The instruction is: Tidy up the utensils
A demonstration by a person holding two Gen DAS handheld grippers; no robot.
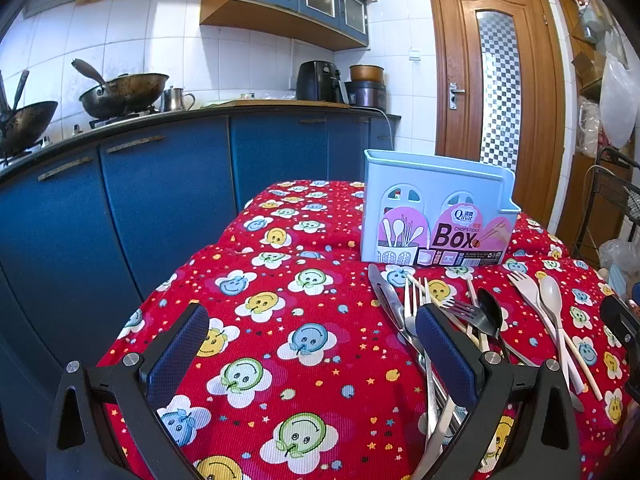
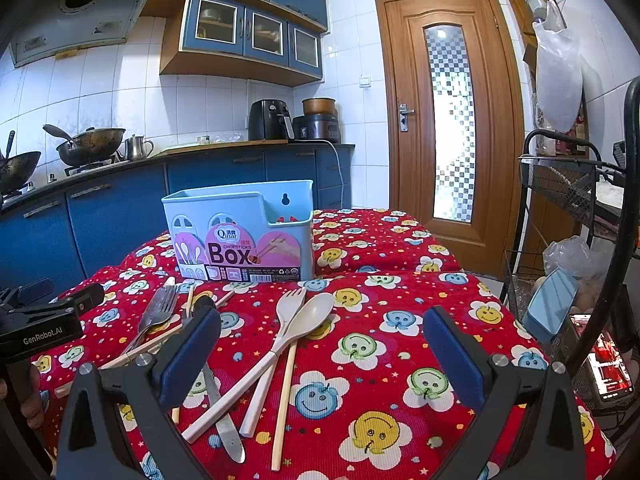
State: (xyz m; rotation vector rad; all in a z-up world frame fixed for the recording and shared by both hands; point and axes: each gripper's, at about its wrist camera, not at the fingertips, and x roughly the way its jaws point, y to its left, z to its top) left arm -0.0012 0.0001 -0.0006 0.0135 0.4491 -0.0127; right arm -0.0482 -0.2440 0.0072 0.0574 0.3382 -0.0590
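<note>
Spread wide and gripping nothing above the red smiley-flower-clothed desk, left gripper and right gripper, with loose metal and beige plastic utensils between and beside fingers, pale blue plastic chopsticks box upright beyond.

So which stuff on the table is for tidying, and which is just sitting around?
For the job:
blue box
cream spoon
cream fork
metal forks
knife
black spoon
chopsticks

Just around:
woks
air fryer
door
</note>
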